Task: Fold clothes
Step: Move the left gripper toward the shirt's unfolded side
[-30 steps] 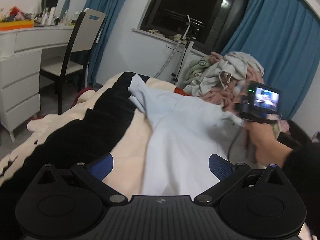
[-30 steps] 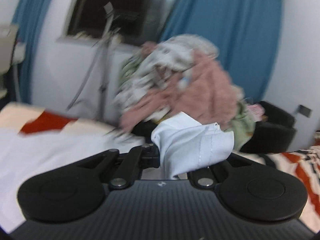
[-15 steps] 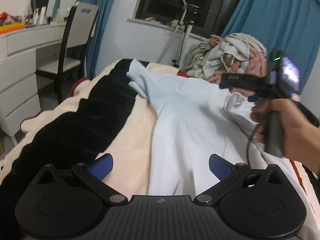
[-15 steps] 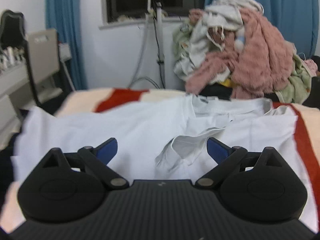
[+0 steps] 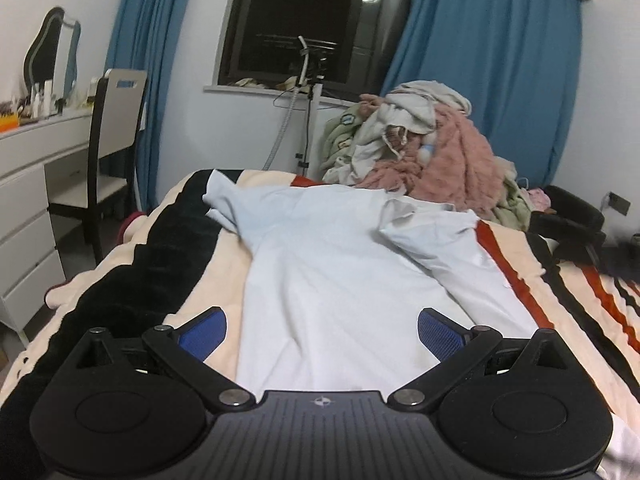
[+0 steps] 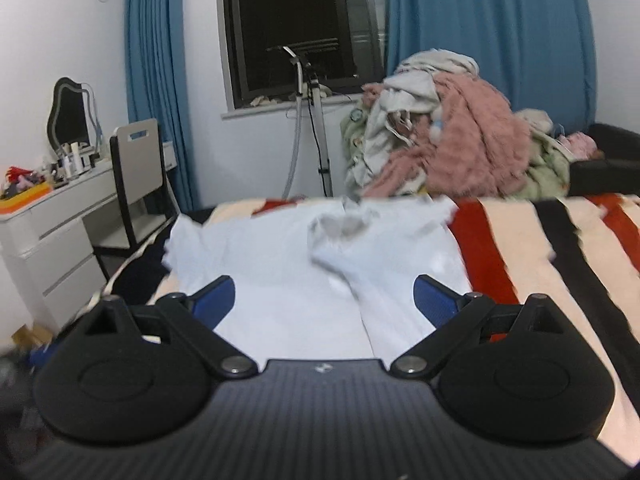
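- My left gripper (image 5: 322, 330) hangs over the near hem of a pale blue shirt (image 5: 340, 272), its blue-padded fingers (image 5: 204, 327) spread wide with nothing between them.
- My right gripper (image 6: 323, 300) is likewise splayed and empty — the cloth lies below it, and I cannot tell whether either tool touches the fabric.
- The shirt is laid out lengthwise on a striped blanket (image 5: 568, 288) of cream, black and red, hem near me and collar at the far end of the bed.
- Its right sleeve (image 5: 436, 248) is folded in across the body; the left sleeve (image 5: 224, 204) sticks out to the far left, over the blanket's black band.
- From the right wrist camera the same shirt (image 6: 288, 280) looks smeared by motion blur along its far edge, so the collar's shape is unclear.
- Beyond the bed rises a heap of unfolded laundry (image 5: 432, 156) — pink fleece, cream and pale green pieces piled together.
- A garment steamer stand (image 5: 308, 104) stands before the dark window (image 5: 304, 20), which is framed by blue curtains (image 5: 492, 80).
- At far left, a chair (image 5: 108, 148) is drawn up to a white dresser (image 5: 28, 208), with a mirror (image 5: 50, 52) above.
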`<state>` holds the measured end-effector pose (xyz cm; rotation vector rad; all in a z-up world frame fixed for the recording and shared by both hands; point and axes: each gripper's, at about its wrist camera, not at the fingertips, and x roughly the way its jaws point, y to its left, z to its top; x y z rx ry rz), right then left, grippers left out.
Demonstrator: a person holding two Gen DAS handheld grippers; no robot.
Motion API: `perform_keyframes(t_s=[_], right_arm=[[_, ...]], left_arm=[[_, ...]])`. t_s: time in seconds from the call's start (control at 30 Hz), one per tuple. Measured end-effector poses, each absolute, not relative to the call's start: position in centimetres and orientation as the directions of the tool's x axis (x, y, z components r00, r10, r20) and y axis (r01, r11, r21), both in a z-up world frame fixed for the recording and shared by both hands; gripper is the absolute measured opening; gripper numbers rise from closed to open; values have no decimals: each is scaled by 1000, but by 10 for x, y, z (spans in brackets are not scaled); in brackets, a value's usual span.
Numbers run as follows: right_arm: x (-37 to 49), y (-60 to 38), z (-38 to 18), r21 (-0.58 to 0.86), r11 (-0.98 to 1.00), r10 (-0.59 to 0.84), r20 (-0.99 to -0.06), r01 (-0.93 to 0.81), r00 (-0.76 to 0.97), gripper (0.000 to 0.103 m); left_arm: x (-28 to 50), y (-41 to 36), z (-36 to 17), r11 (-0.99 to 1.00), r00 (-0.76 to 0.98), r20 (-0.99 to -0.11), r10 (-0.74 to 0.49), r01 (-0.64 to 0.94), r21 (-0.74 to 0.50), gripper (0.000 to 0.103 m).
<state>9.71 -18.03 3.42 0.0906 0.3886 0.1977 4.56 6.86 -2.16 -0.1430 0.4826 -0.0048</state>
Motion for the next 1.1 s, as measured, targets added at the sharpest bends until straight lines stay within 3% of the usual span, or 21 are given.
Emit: perform_keyframes(t_s=[0.3,0.73,1.1], right_arm=[[6,-211,6,112,984,167,-352,-136,921,98],[3,-248,13,169,985,99,-319,-46,943,97],[1,-262,17,197,980,93,-310,-32,946,98]], left_arm=[[2,34,-8,988,889,-448,-98,33,-149,103],[7,5,-32,990,845,-521,-123,70,-120,103],[7,-1,-33,992,845,-521,-120,82,-95,103]])
